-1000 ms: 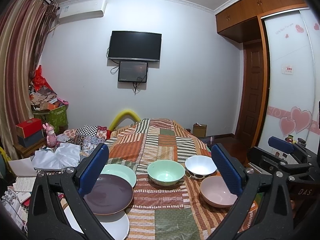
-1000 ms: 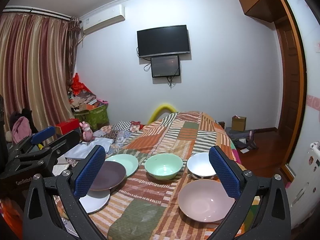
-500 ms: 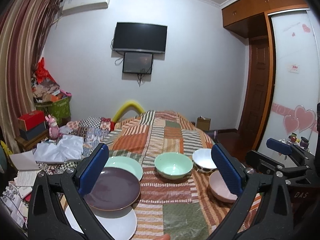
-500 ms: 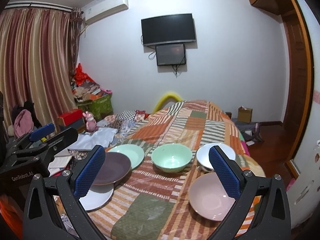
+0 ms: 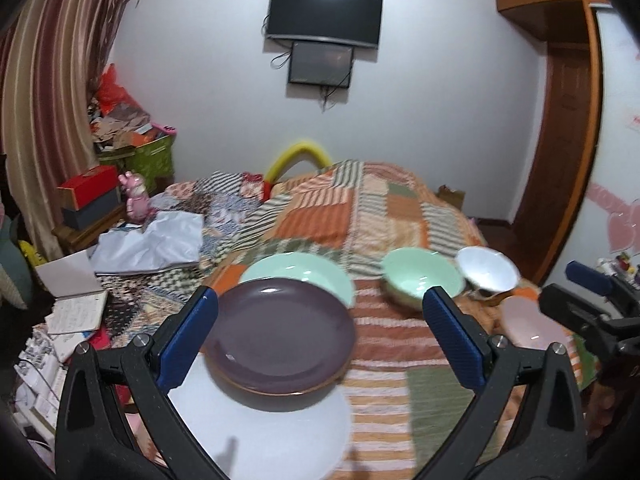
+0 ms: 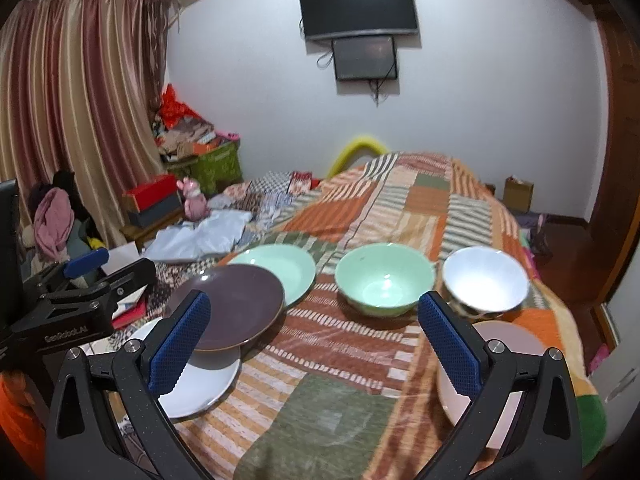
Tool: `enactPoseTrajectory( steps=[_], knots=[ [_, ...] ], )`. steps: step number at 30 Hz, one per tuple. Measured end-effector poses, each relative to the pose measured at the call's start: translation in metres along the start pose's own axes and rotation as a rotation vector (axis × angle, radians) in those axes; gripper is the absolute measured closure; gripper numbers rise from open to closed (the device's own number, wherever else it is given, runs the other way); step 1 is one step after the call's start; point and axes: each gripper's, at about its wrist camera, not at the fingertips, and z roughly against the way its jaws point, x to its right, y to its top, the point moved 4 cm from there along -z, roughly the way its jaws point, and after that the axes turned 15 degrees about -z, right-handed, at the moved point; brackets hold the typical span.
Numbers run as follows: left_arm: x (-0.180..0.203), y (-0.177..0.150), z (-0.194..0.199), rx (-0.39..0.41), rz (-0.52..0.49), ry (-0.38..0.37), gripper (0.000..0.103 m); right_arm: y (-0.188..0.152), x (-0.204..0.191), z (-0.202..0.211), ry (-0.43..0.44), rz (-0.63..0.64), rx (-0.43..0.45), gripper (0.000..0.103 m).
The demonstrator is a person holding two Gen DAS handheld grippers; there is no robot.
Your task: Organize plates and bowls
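On a patchwork quilt lie a purple plate, overlapping a white plate in front and a green plate behind. Farther right stand a green bowl, a white bowl and a pink plate. My left gripper is open, its fingers framing the purple plate from above. My right gripper is open over bare quilt, with the pink plate behind its right finger.
The quilt covers a bed running to the far wall. Left of it lie a white cloth, notebooks, boxes and a pink toy. A wardrobe door stands at right.
Both grippers have moved forward and down toward the dishes. The left one now hangs close over the purple plate; the right one is nearer the bowls and pink plate.
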Motion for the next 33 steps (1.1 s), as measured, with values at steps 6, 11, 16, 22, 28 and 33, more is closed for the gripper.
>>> enactPoseTrajectory(
  steps=[6, 11, 16, 22, 28, 33],
  knots=[
    [-0.034, -0.020, -0.038, -0.077, 0.020, -0.009, 0.002, -0.011, -0.006, -0.040, -0.005, 0.022, -0.081, 0.000],
    [-0.057, -0.029, -0.064, -0.136, 0.037, -0.017, 0.015, -0.019, -0.014, -0.071, 0.005, 0.036, -0.152, 0.000],
    [-0.077, -0.041, -0.084, -0.195, 0.043, 0.009, 0.024, -0.028, -0.022, -0.099, -0.003, 0.057, -0.211, 0.007],
    [-0.103, -0.061, -0.118, -0.297, 0.054, 0.006, 0.041, -0.036, -0.025, -0.126, 0.004, 0.041, -0.288, 0.021],
    [-0.117, -0.077, -0.146, -0.374, 0.083, -0.041, 0.052, -0.045, -0.028, -0.145, 0.006, 0.033, -0.344, 0.031],
    [-0.122, -0.087, -0.164, -0.430, 0.098, -0.098, 0.063, -0.052, -0.027, -0.158, 0.001, 0.015, -0.387, 0.038]
  ],
)
